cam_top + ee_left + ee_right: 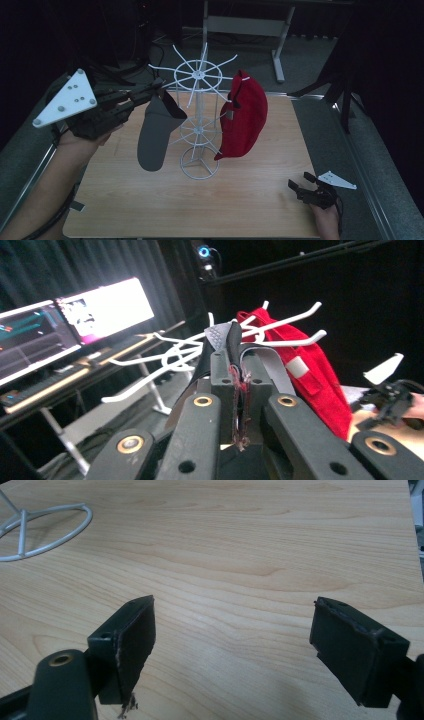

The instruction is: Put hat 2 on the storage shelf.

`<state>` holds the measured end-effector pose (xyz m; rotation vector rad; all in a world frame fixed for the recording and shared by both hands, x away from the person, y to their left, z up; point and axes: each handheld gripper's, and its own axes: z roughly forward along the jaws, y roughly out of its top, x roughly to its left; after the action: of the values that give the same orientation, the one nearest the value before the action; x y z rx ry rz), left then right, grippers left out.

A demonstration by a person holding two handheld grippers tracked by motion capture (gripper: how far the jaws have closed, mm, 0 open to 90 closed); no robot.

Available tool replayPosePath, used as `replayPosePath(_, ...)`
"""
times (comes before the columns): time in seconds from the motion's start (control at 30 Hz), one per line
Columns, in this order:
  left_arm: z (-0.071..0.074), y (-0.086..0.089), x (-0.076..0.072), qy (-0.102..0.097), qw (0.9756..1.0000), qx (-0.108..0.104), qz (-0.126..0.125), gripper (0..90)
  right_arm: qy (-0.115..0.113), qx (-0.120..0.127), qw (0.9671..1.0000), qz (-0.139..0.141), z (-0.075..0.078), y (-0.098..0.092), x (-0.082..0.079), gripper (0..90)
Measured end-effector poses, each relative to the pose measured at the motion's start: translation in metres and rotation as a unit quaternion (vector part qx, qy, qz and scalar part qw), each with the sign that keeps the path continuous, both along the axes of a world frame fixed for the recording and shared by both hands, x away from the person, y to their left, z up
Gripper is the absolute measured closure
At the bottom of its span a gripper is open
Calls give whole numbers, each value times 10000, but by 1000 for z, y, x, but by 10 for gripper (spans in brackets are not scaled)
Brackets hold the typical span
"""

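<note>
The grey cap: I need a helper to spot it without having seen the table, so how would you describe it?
Find the white wire rack standing mid-table. Two caps are at its upper ring: the red cap hangs on the right side, and the grey cap dangles on the left. The grey one is the one pinched at its top edge by the left gripper, brim pointing down.

Matt cloth cap [156,132] — wood-grain table [210,200]

Grey cap [220,335] mostly hidden behind closed jaws; rack base [35,532] cut off by left edge; monitors [70,325] blurred.
</note>
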<state>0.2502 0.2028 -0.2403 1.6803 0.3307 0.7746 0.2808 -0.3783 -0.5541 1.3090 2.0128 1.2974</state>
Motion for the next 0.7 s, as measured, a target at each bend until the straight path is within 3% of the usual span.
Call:
replayPosePath(0.33, -14, -11, 0, 33, 9997, 227, -51, 883, 5, 2, 10000, -10, 0, 0, 0, 183)
replayPosePath(0.57, -24, -10, 1, 140, 9998, 137, -83, 872, -2, 19, 10000, -15, 0, -1, 0, 182)
replayPosePath(0.7, -29, -7, -1, 242, 9996, 122, -126, 819, 1, 22, 10000, -17, 0, -1, 0, 182)
